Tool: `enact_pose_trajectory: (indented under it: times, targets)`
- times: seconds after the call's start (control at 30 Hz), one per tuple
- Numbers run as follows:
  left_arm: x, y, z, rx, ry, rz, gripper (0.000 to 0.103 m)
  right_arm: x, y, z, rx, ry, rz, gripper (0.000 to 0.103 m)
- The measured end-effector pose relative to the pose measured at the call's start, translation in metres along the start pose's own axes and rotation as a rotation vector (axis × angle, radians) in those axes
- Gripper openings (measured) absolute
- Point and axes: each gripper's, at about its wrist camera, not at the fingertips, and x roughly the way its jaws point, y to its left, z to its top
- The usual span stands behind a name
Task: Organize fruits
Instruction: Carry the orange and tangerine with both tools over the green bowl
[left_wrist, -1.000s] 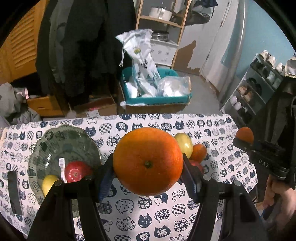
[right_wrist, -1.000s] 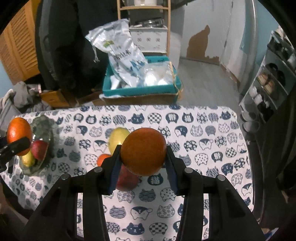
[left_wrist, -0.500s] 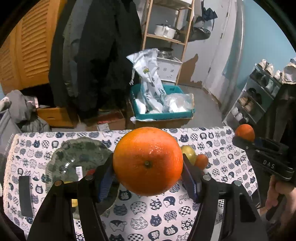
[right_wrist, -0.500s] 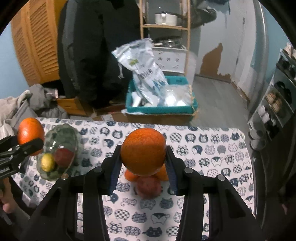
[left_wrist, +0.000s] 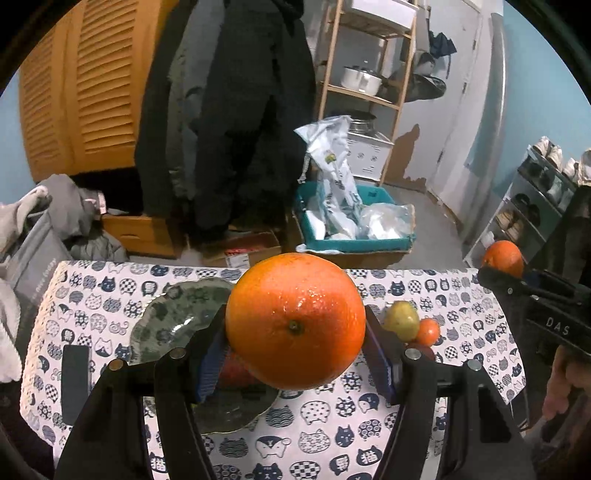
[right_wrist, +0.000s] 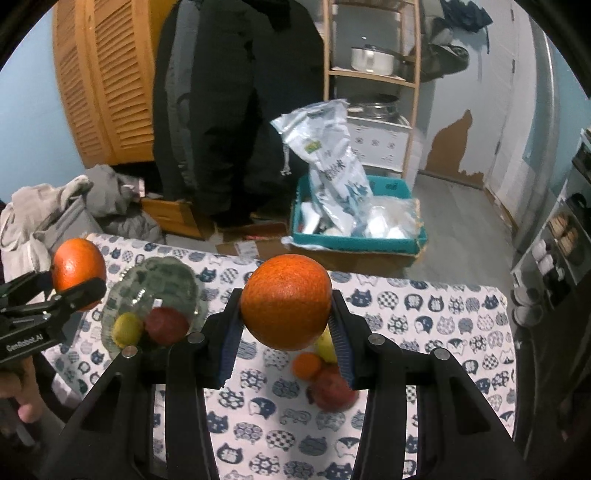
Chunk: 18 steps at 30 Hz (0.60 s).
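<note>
**Two oranges aloft, one in each pair of tongs**

Left tongs (left_wrist: 295, 354) clenched on a large orange (left_wrist: 295, 321), stem scar facing the camera, blue ribbed pads pressed to both flanks. Held high above the tabletop (left_wrist: 369, 435) with its cat-print cloth, over the near edge of a green glass plate (left_wrist: 177, 317). Visible in the right wrist view too, at the far left edge, orange (right_wrist: 78, 271) still pinched between black fingers.

Right tongs (right_wrist: 286, 354) likewise clamped on a darker, rougher orange (right_wrist: 286, 301), raised well clear of the cloth. Seen from the left wrist as a small orange ball (left_wrist: 503, 257) at the right edge.

On the plate (right_wrist: 162, 280): a yellow-green fruit (right_wrist: 127, 328) beside a red apple (right_wrist: 166, 325), touching or nearly so. Loose on the cloth, right of the plate and apart from it, a tight cluster: a small tangerine (right_wrist: 306, 364), a red apple (right_wrist: 332, 387) just below it, and a yellow fruit (right_wrist: 325, 345) partly hidden behind the right pad.

Beyond the tabletop, on the floor: a teal bin (right_wrist: 354, 242) stuffed with plastic bags.
</note>
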Motion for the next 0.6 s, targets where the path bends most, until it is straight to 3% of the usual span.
enact_pose_trajectory:
  times: [0.6]
  targets:
    - [-0.006,0.074,-0.007,-0.116,0.009,0.098,0.068,0.039,0.073,0.023,-0.066,0.040,0.090,0.043]
